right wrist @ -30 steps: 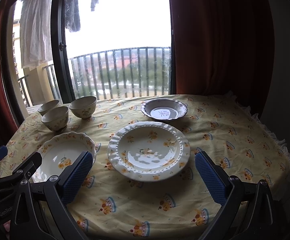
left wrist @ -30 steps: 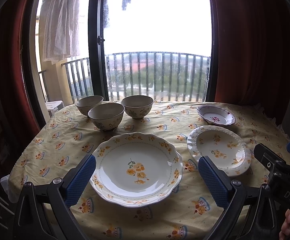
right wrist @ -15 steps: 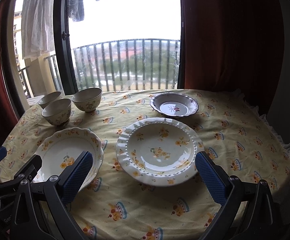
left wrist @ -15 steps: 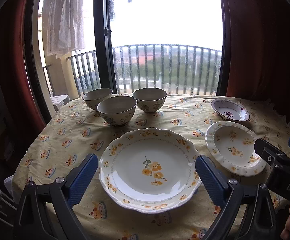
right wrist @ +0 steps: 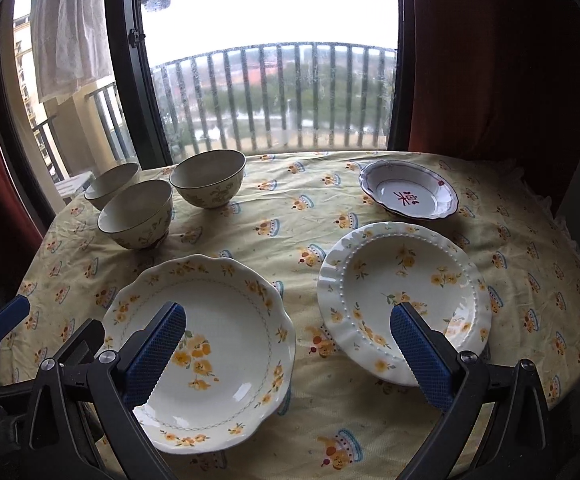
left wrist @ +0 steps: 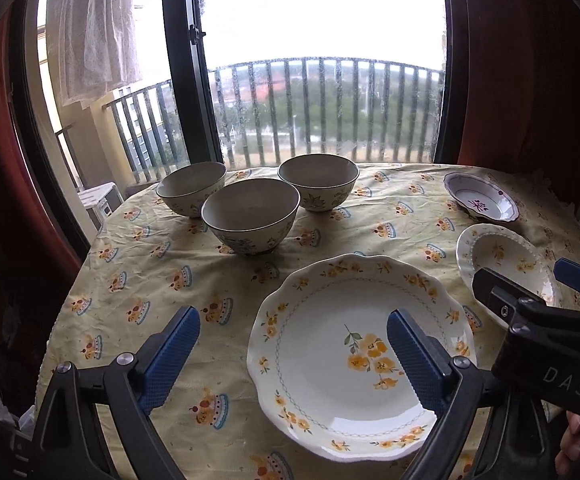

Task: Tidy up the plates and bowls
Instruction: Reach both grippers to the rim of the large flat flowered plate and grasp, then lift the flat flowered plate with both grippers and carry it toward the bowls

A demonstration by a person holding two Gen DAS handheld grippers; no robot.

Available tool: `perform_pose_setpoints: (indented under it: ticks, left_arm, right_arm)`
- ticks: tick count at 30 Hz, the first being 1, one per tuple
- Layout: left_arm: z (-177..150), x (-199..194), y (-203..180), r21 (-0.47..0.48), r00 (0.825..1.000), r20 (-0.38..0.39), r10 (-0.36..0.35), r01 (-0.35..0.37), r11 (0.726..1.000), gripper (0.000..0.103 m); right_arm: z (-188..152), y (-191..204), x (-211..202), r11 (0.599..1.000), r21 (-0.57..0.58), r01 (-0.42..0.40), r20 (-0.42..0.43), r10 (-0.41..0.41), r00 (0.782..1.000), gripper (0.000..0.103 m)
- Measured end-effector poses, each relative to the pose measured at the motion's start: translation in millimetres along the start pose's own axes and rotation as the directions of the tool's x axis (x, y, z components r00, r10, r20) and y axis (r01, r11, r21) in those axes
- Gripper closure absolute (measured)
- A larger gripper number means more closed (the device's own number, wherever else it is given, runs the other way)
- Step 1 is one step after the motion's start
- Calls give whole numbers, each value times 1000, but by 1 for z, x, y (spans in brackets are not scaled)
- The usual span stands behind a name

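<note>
Three cream floral bowls [left wrist: 249, 216] stand clustered at the table's far left. A large scalloped plate with yellow flowers [left wrist: 330, 344] lies near the front. To its right lie a bead-rimmed plate [right wrist: 402, 292] and, farther back, a small purple-rimmed dish [right wrist: 410, 194]. My left gripper [left wrist: 292, 358] hovers over the large plate's left rim; its jaws are wide and closing, and the pads touch nothing. My right gripper [right wrist: 285, 356] is open above the gap between the two front plates, one finger over each plate.
A yellow patterned cloth [left wrist: 161, 264] covers the round table, whose edge falls away at the left and front. Behind are a window with a balcony railing [left wrist: 322, 108] and red curtains [right wrist: 490, 60]. A person's fingers [left wrist: 570, 440] show at the lower right.
Both grippers have moved left and closer to the table. The large plate has slid right in the left wrist view, and the bead-rimmed plate right in the right wrist view. No dish has moved.
</note>
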State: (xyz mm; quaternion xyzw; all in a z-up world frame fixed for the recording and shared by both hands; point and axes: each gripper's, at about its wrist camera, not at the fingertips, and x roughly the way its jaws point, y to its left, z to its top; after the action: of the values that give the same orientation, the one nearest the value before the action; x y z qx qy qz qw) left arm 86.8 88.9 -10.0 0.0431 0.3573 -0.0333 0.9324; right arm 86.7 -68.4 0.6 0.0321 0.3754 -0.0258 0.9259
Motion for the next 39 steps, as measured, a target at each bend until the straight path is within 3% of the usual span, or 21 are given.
perform_pose_setpoints:
  ticks: [9, 16, 20, 31, 39]
  left_arm:
    - [2, 48, 20, -8, 989, -131, -62, 61, 998, 13]
    - [-6, 82, 19, 4, 969, -243, -34, 36, 999, 17]
    - [-10, 98, 21, -44, 947, -318, -48, 36, 998, 25]
    - [-12, 119, 16, -97, 920, -386, -70, 34, 995, 36]
    - [-10, 128, 8, -53, 905, -425, -7, -17, 998, 39]
  right_arm:
    - [0, 27, 31, 997, 30, 77, -69, -75, 995, 2]
    - [-10, 23, 61, 997, 34, 65, -151, -59, 987, 7]
    - [-14, 18, 81, 998, 28, 62, -206, -55, 977, 14]
    - [-26, 16, 123, 1000, 24, -12, -357, 20, 934, 30]
    - [-20, 11, 139, 999, 25, -46, -394, 52, 918, 37]
